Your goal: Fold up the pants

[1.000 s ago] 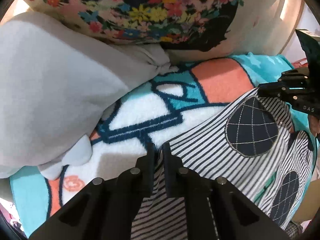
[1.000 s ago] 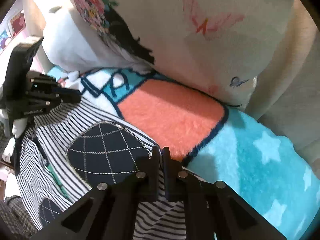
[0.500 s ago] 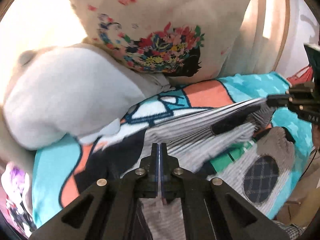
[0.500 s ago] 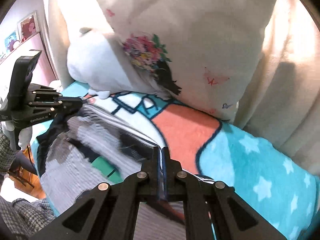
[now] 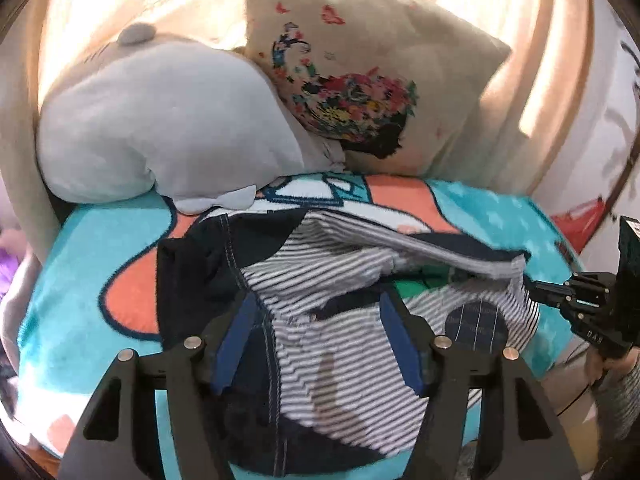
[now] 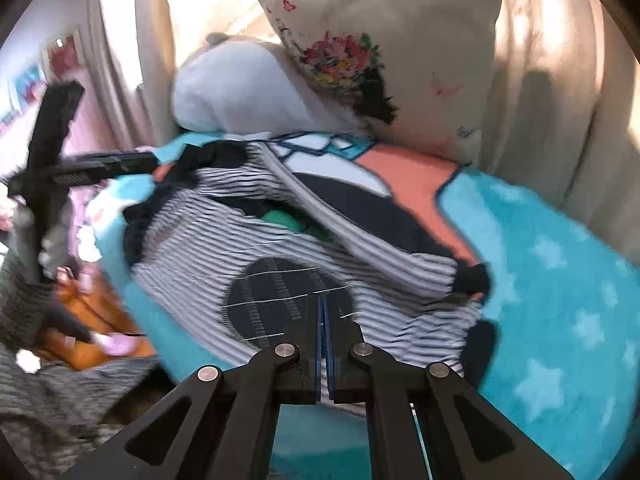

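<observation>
Striped black-and-white pants (image 5: pixel 328 280) with dark checked round patches lie folded over on a teal, coral and white blanket (image 5: pixel 80 240). In the right wrist view the pants (image 6: pixel 304 236) spread ahead of me with a patch (image 6: pixel 276 300) near the fingers. My left gripper (image 5: pixel 316 320) is open above the pants, with nothing between its blue pads (image 5: pixel 236 332). My right gripper (image 6: pixel 322 312) has its jaws together at the near edge of the pants; blur hides whether fabric is pinched. It also shows at the right of the left wrist view (image 5: pixel 536 284), its tip at the pants' edge.
A grey plush toy (image 5: pixel 160 120) and a floral cushion (image 5: pixel 360 60) lean at the back of the blanket against beige curtains. The blanket's front edge drops off below the pants. Orange and grey clutter (image 6: pixel 92 320) lies lower left in the right wrist view.
My left gripper opened and let go of the pants. Both grippers pulled back toward the front, and the lifted pants edge came down folded over the rest.
</observation>
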Tool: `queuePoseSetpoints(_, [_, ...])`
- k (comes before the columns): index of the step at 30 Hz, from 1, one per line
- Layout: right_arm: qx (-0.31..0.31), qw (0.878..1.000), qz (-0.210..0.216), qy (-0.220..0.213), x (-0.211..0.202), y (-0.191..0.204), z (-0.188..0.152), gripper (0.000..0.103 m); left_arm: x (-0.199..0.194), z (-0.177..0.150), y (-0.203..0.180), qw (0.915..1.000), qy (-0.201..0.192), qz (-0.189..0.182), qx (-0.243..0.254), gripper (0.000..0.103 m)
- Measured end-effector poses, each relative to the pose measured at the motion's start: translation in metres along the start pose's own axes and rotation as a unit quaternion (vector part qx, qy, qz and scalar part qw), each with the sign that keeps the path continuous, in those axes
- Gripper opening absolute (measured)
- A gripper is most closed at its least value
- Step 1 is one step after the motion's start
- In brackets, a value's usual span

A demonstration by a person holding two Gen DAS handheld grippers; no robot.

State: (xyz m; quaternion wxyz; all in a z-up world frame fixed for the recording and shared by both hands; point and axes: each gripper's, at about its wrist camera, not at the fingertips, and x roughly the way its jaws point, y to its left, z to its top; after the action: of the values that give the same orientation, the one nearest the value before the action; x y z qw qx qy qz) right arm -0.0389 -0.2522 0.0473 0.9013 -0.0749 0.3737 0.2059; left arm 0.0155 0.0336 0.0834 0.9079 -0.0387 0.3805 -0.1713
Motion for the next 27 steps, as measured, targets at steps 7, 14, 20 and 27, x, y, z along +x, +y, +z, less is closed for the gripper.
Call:
queuePoseSetpoints(7, [-0.006,0.997,0.06,-0.04,0.026,0.01,0.087,0.066,-0.016,0.0,0.009,0.9962,-0.046,0.069,-0.025,0.064])
queuePoseSetpoints(14, [-0.038,0.995,0.087,0.023,0.119,0.053,0.146,0.066,-0.036,-0.018,0.054,0.9892,-0.048,0.119,-0.071,0.064])
queuePoseSetpoints(20, [-0.067,0.994,0.039,0.08,0.184,0.075,0.155,0.033,-0.057,-0.031,0.073,0.9855,-0.066,0.119,-0.101,0.064])
queuePoseSetpoints(27, [-0.079,0.996,0.034,0.035,0.151,0.097,0.146,0.004,-0.085,-0.032,0.08,0.9809,-0.098,0.117,-0.121,0.065])
